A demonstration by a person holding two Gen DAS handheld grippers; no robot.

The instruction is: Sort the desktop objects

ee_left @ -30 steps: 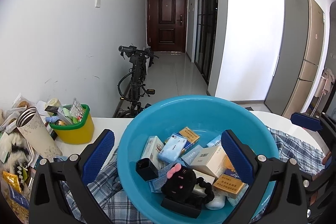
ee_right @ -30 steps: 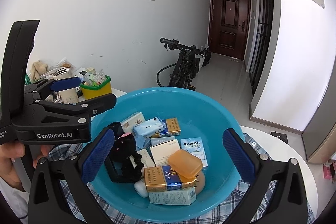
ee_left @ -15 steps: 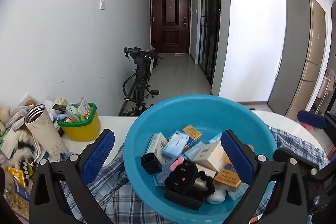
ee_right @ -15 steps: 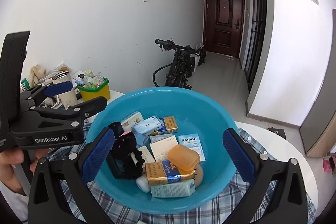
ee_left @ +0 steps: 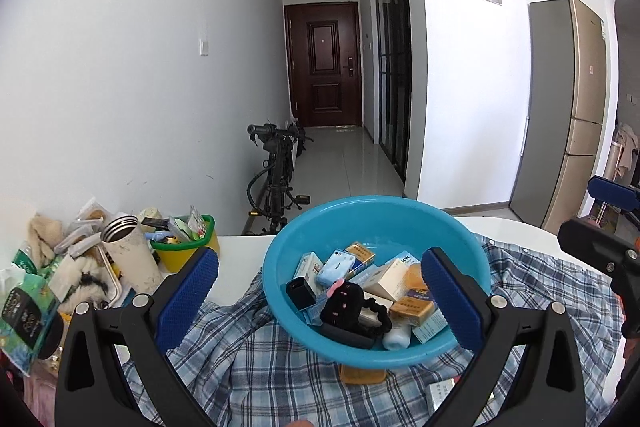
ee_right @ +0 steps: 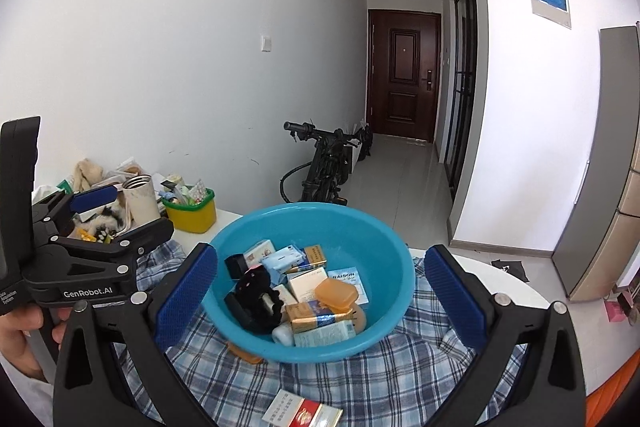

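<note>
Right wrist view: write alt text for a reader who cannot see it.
A blue plastic basin full of small boxes, an orange soap case and a black plush toy sits on a plaid cloth, framed by the open right gripper. The left gripper, also open, is at the left edge; a red-and-white pack lies nearest the camera.

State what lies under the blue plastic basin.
The blue plastic basin rests on a checked cloth. An orange flat object pokes out beneath its near rim; most of it is covered.
</note>
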